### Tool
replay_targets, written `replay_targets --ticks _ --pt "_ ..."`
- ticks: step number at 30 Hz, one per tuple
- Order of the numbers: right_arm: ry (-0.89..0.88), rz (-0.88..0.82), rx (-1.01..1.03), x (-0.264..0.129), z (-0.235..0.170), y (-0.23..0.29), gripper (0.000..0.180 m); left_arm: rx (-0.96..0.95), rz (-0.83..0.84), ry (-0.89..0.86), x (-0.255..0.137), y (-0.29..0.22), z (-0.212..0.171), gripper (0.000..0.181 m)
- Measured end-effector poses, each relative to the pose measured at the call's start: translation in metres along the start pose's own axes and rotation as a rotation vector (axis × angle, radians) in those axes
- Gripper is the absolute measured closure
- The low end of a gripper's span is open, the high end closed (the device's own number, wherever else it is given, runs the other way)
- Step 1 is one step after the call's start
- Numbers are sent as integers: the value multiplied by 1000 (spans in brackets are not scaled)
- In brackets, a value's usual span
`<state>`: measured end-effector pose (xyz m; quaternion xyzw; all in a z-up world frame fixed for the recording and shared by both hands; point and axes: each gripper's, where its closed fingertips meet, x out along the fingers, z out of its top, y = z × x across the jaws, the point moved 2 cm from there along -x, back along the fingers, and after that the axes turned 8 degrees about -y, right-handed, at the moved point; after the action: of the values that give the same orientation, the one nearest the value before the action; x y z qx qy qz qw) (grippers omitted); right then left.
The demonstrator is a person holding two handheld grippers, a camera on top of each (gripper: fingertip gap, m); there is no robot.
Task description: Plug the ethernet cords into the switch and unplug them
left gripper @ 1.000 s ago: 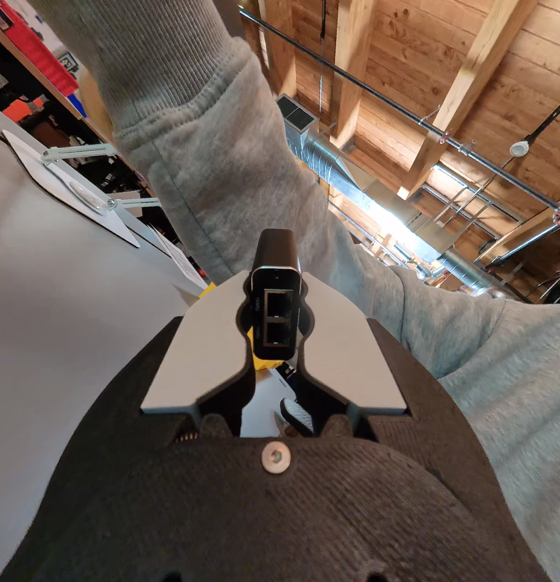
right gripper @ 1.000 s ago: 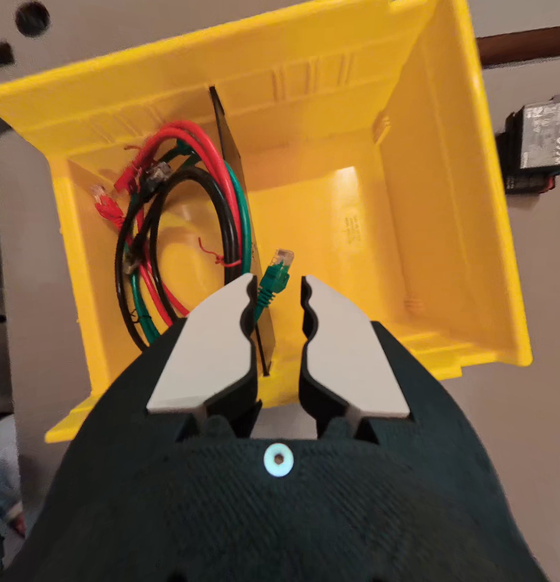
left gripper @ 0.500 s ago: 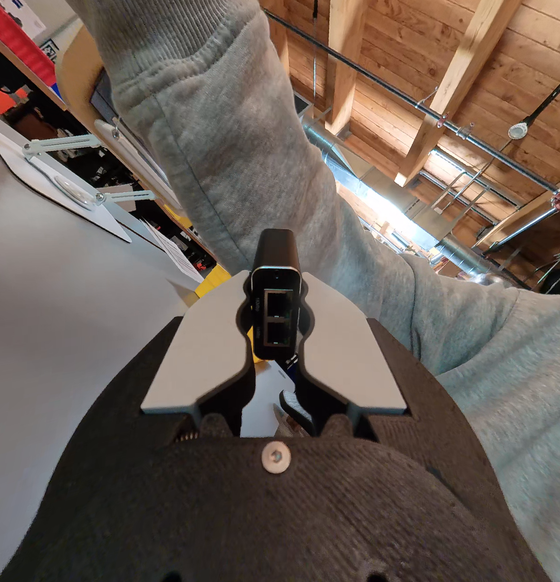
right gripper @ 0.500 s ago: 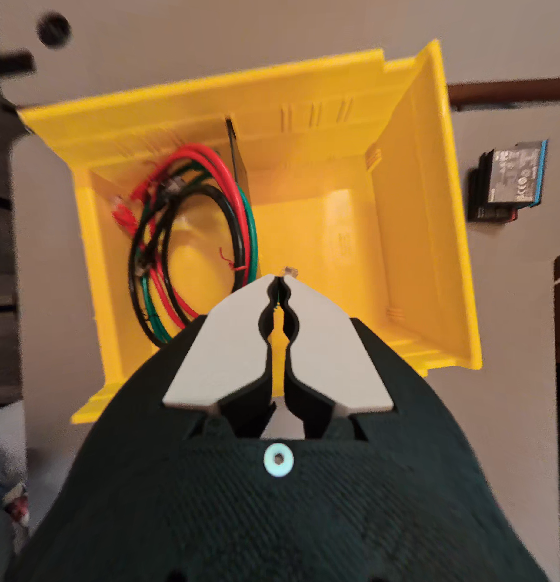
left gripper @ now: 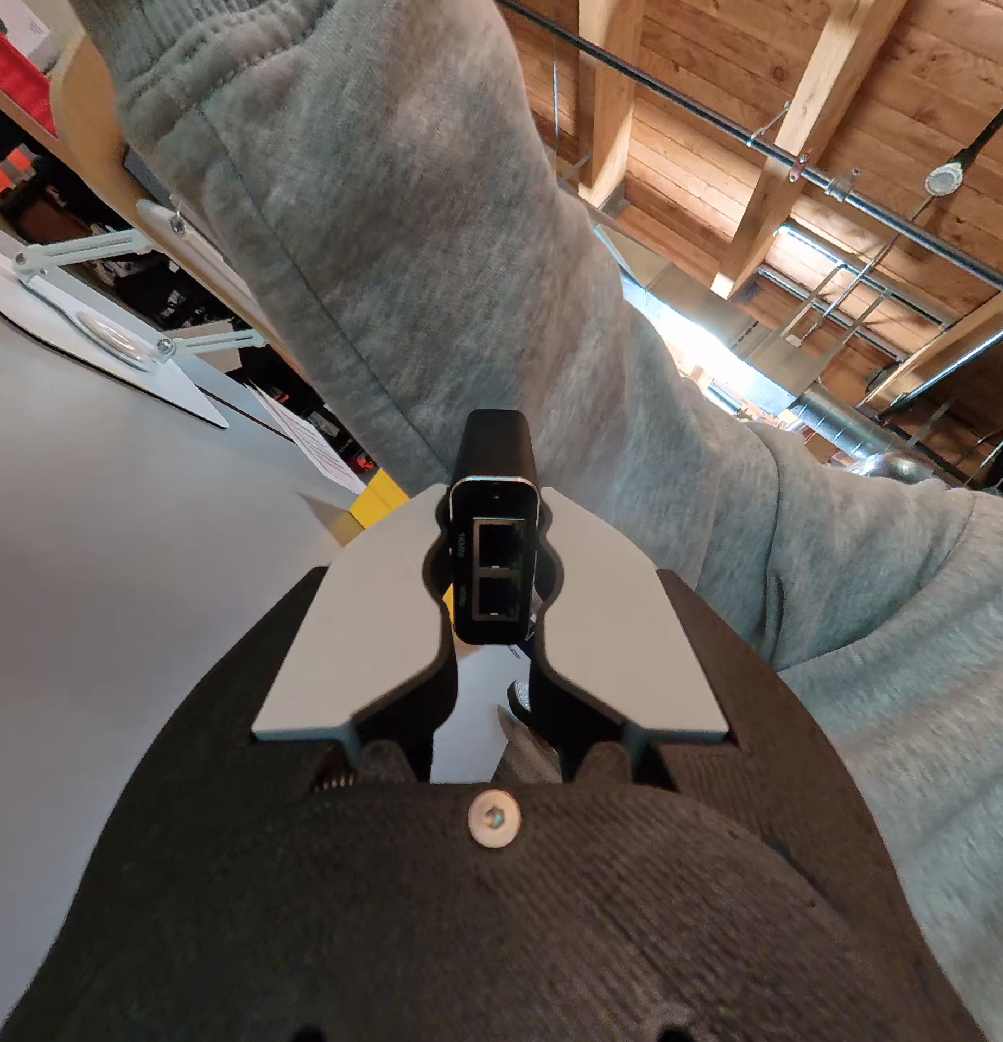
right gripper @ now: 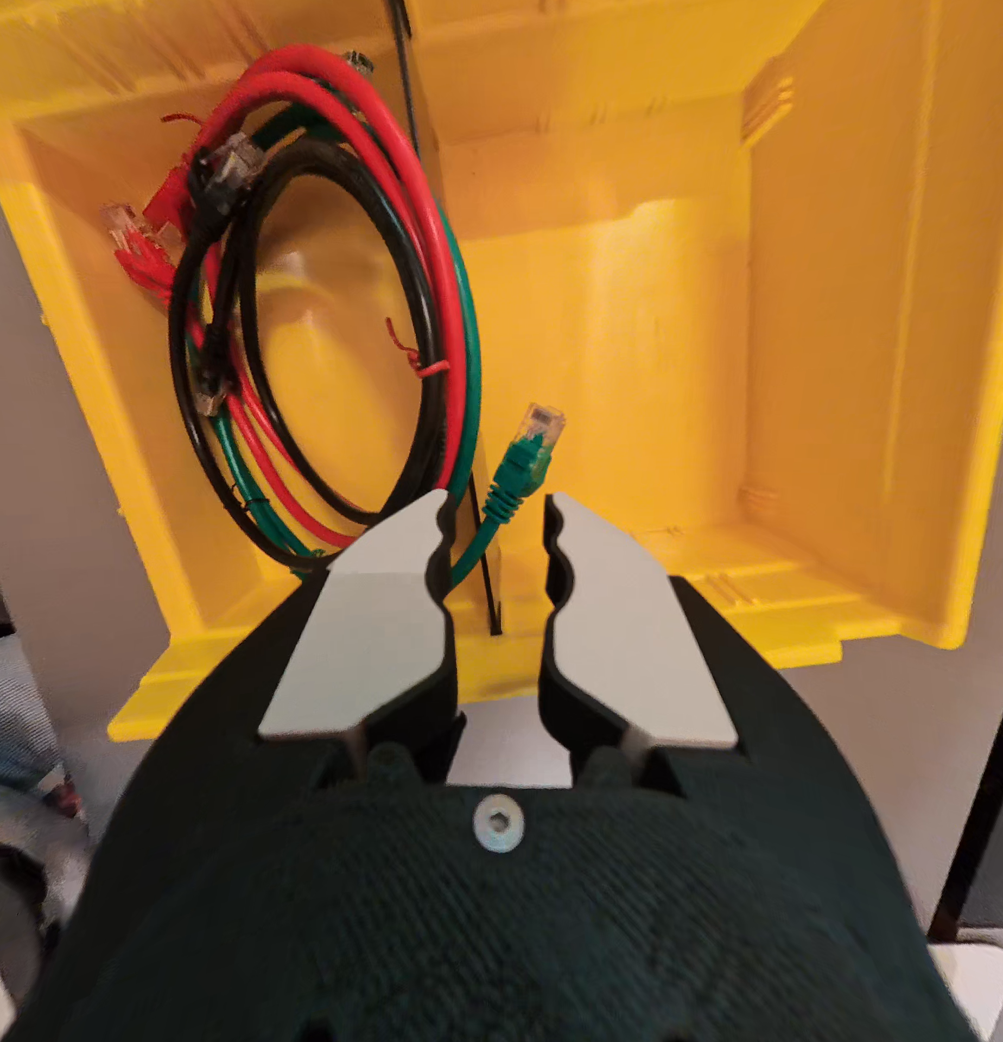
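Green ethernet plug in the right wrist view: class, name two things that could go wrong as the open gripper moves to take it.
1. The green ethernet plug stands just beyond the open right gripper, nearer its left finger, so closing now might catch only the boot or cable.
2. Its cable runs into the coil of red, black and green cords in the yellow bin; lifting may drag them along.

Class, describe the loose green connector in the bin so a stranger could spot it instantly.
Find the yellow bin. Just right of its thin black divider, ahead of the open right gripper, a green plug stands up. Unlike the coiled cords left of the divider, it stands alone.
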<state>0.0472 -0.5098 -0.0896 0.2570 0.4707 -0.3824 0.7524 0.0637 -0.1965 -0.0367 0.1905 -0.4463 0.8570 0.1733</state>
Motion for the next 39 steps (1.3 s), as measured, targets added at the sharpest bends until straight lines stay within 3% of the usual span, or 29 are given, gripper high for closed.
replay_targets --ticks 7,13,22,27,33,39 --pt "-49 49 -22 0 5 5 167 -27 -5 4 0 2 -2 156" --pt "-270 138 29 -27 24 15 168 -22 -13 10 1 0 -3 156" --pt "-799 171 -5 -156 80 42 170 -14 -3 33 2 1 -10 156" --pt "-1003 142 -11 -228 92 53 172 2 -2 49 4 0 -14 156" --pt "-995 61 -23 -245 83 49 172 13 0 74 6 -1 -21 156" --pt "-978 64 -1 -233 77 50 172 33 -4 88 7 -4 -24 156"
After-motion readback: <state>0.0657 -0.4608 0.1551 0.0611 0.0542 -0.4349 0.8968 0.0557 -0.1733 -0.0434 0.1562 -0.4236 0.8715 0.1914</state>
